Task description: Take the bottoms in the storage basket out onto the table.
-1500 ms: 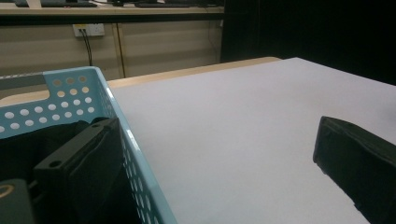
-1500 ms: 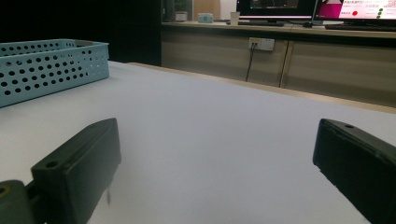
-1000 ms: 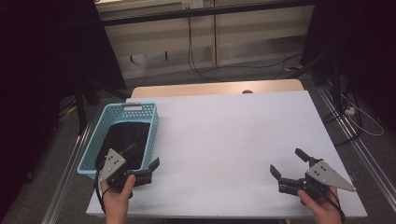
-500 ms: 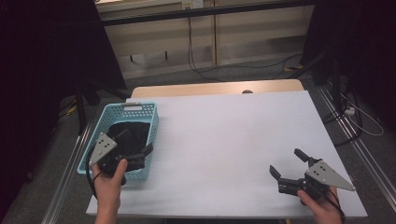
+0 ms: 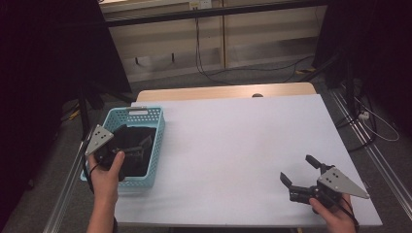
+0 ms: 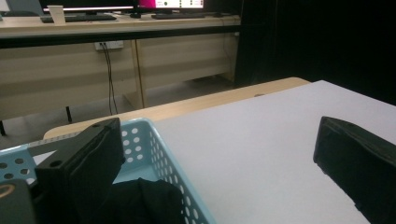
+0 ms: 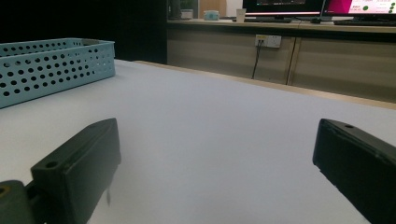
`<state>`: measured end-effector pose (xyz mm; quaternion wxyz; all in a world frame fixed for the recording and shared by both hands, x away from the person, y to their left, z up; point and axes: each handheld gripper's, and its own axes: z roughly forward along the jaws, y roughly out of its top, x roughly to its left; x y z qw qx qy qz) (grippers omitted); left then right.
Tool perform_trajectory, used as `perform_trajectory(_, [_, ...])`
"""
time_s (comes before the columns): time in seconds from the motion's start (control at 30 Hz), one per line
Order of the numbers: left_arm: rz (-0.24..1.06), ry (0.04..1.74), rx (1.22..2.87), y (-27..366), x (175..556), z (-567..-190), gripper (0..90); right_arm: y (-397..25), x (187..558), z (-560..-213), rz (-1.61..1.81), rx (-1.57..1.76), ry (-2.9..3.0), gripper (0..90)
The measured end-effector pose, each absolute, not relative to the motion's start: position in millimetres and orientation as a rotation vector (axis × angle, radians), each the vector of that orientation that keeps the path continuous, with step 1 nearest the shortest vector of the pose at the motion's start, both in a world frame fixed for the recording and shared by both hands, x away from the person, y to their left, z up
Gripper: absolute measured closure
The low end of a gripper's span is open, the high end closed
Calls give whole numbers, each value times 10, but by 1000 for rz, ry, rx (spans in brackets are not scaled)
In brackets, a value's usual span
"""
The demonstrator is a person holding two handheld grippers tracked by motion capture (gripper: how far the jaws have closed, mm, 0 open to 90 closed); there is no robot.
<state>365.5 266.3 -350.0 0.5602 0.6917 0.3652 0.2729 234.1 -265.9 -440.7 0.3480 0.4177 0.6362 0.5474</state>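
Black soft cloth (image 5: 130,150) inside the perforated light-blue plastic basket (image 5: 158,127) looks limp; we pinch a raised fold with left gripper (image 5: 138,148), jaws apart.

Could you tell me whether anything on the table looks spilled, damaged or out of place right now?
Nothing stands out. The blue basket sits squarely at the table's left edge with dark cloth bunched inside it, nothing spilled over the rim. The left gripper hangs open over the basket; the right gripper rests open near the front right corner.
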Motion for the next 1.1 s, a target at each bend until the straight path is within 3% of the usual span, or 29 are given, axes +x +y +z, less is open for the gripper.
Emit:
perform_trajectory(0.57, [666, 917, 1685, 2851, 4034, -3514, 22, -2660, 2345, -4418, 1430, 1089, 1661, 6])
perform_trajectory(1.1, [659, 1031, 1794, 2923, 4460, -3868, 26, -2668, 2352, -4433, 1442, 1101, 1661, 7])
